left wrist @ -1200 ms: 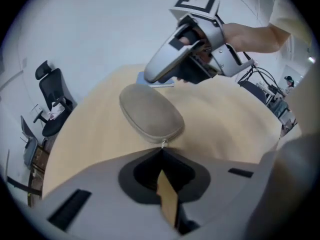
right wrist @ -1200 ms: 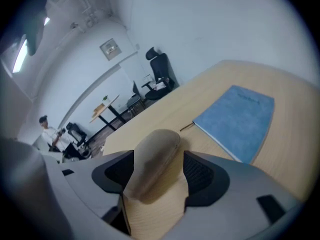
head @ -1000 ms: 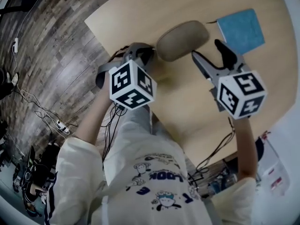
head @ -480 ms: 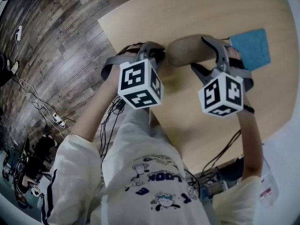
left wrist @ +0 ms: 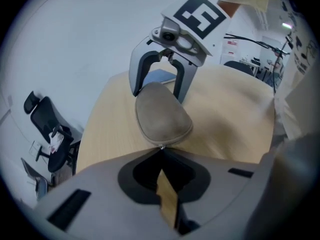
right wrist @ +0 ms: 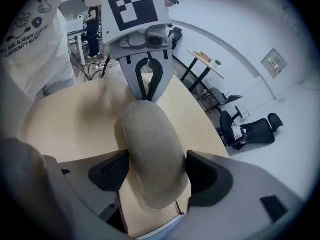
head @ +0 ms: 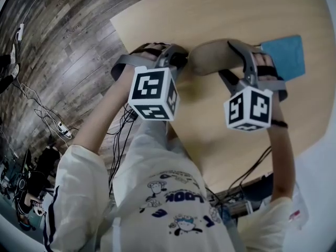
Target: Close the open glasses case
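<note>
A tan oval glasses case (head: 212, 56) lies closed on the wooden table (head: 210, 9), near its left edge. My left gripper (head: 178, 62) is shut, and its tips rest at the case's left end, right by the small zipper pull (left wrist: 161, 147). I cannot tell whether it pinches the pull. My right gripper (head: 236, 67) points steeply down and straddles the case's right end. Its jaws stand wide, with the case (right wrist: 150, 149) between the pads, which sit close against its sides. In the left gripper view the right gripper (left wrist: 157, 91) arches over the far end of the case (left wrist: 161, 116).
A blue cloth (head: 286, 54) lies flat just right of the case, beyond my right gripper. The table's left edge runs close behind my left gripper, with plank floor (head: 63, 46) and cables below it. Office chairs (right wrist: 250, 126) stand far off.
My right gripper has rolled over and dropped from beside the case onto its right end, its jaws now wider and around the case. The left gripper has stayed at the left end.
</note>
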The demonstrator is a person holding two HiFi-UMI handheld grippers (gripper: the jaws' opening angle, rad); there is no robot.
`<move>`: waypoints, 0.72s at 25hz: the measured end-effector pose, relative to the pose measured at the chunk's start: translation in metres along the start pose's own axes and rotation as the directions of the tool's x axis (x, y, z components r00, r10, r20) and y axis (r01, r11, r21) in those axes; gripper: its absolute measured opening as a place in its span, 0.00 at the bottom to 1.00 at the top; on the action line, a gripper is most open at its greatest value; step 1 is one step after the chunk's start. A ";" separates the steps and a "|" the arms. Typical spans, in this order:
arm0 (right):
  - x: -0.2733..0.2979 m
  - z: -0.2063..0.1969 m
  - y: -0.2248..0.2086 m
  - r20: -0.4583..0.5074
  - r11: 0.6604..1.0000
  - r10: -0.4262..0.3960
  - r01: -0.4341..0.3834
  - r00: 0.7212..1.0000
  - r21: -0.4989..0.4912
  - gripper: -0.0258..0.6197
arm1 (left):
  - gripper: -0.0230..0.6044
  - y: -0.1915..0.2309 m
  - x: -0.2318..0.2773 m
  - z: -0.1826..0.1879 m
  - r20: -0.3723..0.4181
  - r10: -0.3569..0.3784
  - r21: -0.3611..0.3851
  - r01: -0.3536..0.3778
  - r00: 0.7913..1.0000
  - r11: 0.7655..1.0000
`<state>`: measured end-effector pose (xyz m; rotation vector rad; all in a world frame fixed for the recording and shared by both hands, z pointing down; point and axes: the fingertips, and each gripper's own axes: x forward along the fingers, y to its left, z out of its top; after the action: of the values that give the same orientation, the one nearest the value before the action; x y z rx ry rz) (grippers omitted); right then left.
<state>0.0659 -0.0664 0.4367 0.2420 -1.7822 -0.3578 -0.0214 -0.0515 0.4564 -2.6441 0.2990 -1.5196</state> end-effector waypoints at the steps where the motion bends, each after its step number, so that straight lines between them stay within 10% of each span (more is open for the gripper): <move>1: 0.000 -0.001 0.001 -0.007 1.000 -0.006 0.006 1.000 -0.010 0.58 | 0.04 -0.004 0.000 0.001 -0.004 -0.014 0.044 0.014 1.000 0.999; 8: -0.001 -0.006 0.009 -0.086 0.994 -0.052 0.043 0.995 -0.102 0.58 | 0.04 -0.038 -0.002 0.011 -0.022 -0.113 0.181 0.115 0.993 0.977; 18: -0.002 -0.007 0.011 -0.115 0.993 -0.073 0.062 0.991 -0.101 0.58 | 0.04 -0.066 0.002 0.021 -0.068 -0.087 -0.044 0.084 0.994 0.996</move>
<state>0.0736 -0.0564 0.4402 0.2495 -1.6378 -0.4685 0.0067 0.0123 0.4587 -2.6710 0.2269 -1.6519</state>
